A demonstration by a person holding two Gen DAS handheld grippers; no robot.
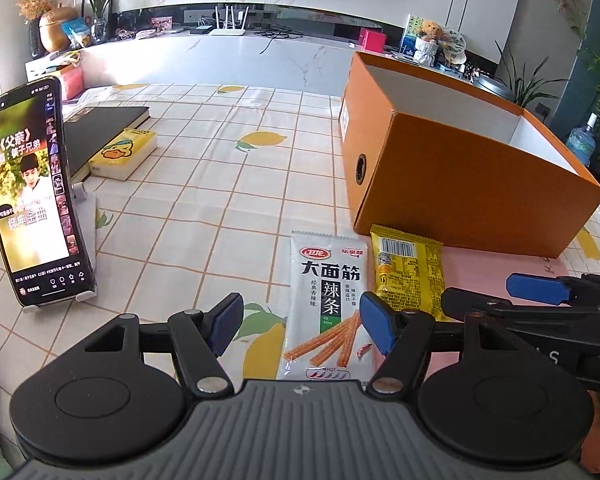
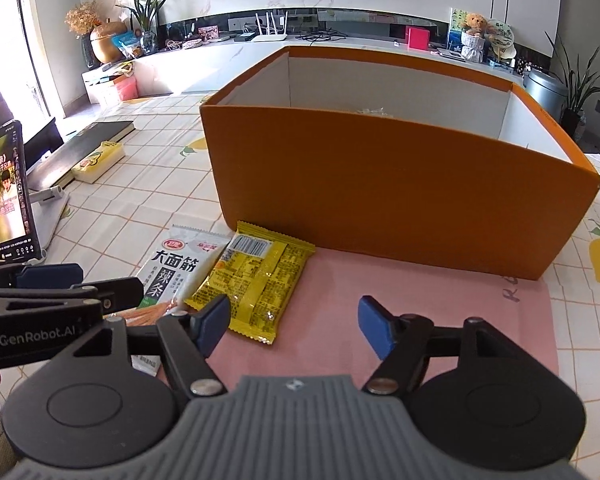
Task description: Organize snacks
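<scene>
A white spicy-strip snack packet (image 1: pixel 327 304) lies flat on the table in front of the orange box (image 1: pixel 452 184). A yellow snack packet (image 1: pixel 408 270) lies beside it on its right, partly on a pink mat (image 1: pixel 500 272). My left gripper (image 1: pixel 300 322) is open, its fingers either side of the white packet's lower half, just above it. My right gripper (image 2: pixel 294 326) is open and empty over the pink mat (image 2: pixel 380 280), just right of the yellow packet (image 2: pixel 256 280). The white packet (image 2: pixel 176 268) lies left of it. The orange box (image 2: pixel 380 184) stands open behind.
A phone (image 1: pixel 32 196) on a stand plays video at the left. A black book (image 1: pixel 100 132) and a yellow duck-print pack (image 1: pixel 124 154) lie at the back left. The table has a lemon-print cloth (image 1: pixel 220 184). A little clear wrapping shows inside the box (image 2: pixel 370 111).
</scene>
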